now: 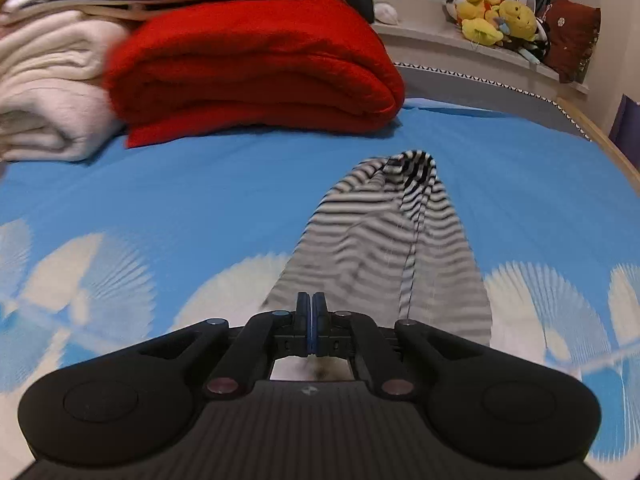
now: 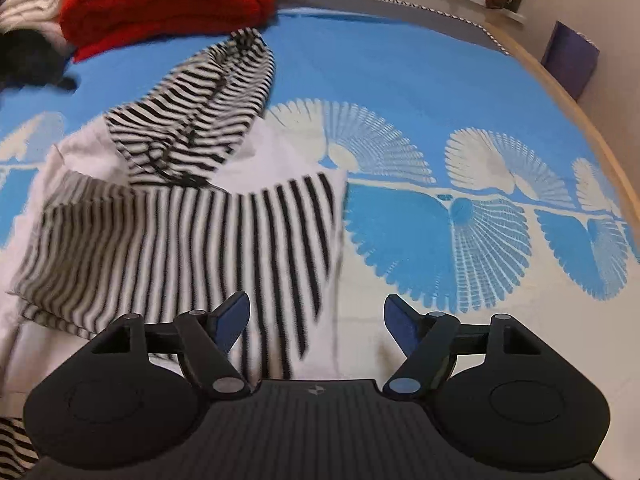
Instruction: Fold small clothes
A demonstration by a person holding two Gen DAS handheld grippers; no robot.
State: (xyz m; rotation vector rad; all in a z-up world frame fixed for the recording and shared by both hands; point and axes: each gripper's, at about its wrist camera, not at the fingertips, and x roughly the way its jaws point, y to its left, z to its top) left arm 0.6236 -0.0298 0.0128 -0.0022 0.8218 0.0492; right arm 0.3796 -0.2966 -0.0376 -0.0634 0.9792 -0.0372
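garment: the striped hoodie [image 2: 172, 216] lay on the blue bedspread [image 2: 400, 80], hood [image 2: 208, 104] pointing toward the red blanket [image 2: 168, 0].
left gripper [image 1: 311, 312]: jaws were pressed together just over the garment's near end — whether any cloth was caught, i could not tell.
right gripper [image 2: 316, 320]: jaws stood spread, nothing between them, over the hoodie's white edge.
doing it well: likely best to pinch one layer only, lift low, and carry the fold across evenly — then smooth it.
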